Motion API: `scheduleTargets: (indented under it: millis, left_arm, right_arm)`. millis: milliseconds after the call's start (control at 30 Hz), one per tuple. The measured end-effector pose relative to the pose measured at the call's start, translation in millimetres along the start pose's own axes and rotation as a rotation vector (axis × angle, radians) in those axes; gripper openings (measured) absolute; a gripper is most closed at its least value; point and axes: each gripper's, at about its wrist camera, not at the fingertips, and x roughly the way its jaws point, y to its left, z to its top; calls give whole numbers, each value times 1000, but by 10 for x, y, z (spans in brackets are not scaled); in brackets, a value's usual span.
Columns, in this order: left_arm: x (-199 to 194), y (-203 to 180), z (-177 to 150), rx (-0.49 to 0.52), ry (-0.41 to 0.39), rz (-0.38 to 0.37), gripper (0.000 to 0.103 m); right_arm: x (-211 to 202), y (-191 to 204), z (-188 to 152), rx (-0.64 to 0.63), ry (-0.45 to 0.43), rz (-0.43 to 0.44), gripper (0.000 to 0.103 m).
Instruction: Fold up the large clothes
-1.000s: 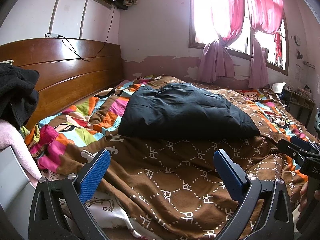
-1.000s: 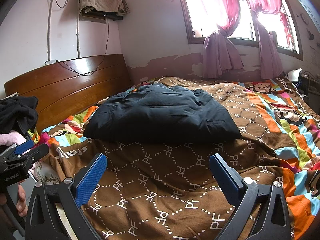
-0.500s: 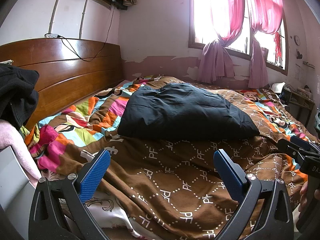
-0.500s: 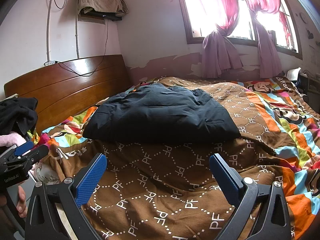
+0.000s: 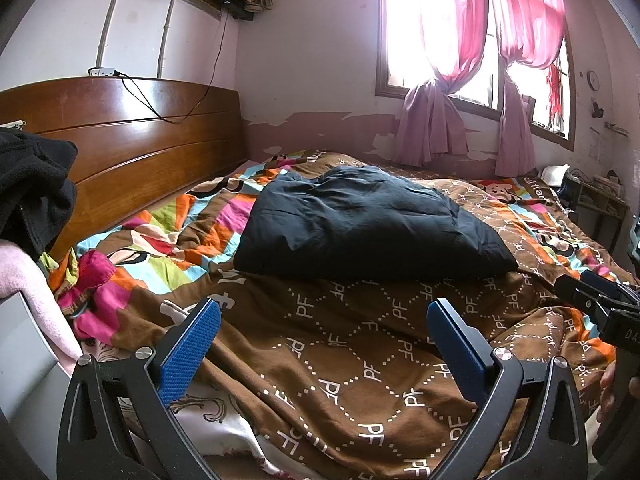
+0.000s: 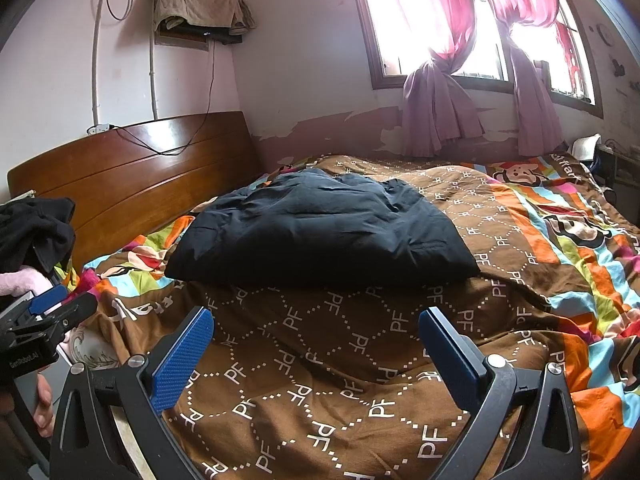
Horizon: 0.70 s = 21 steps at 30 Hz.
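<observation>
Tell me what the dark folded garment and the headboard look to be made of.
Dark garment: likely a thin matte woven shell over padding; it looks puffy with fine creases. Headboard: wood or wood veneer, glossy varnish; brown grain and window glare.

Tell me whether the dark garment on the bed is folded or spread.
Folded: the dark garment lies as a compact, puffy bundle on the bedspread.

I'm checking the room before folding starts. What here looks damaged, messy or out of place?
Paint is peeling in patches off the wall below the window. A brownish cloth lies crumpled over the wall shelf. The dark garment sits bunched on the bedspread, not flat.
</observation>
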Motion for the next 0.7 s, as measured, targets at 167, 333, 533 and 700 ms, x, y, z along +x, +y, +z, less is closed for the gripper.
scheduleTargets:
  millis: [167,333,533,700]
  left_arm:
    - [-2,11,-2,-2,2,-1,101]
    - [8,-37,15,3,5,-5,101]
    - [7,-43,16,-2,5,-10,101]
    - [6,-56,22,3,3,-10,101]
  right_arm:
    - [3,3,0,1,0,-1,103]
    - [1,-1,2,2,0,-1,103]
    - [5,2,0,3,1,-2,103]
    - [0,1,2,3,0,-1,103]
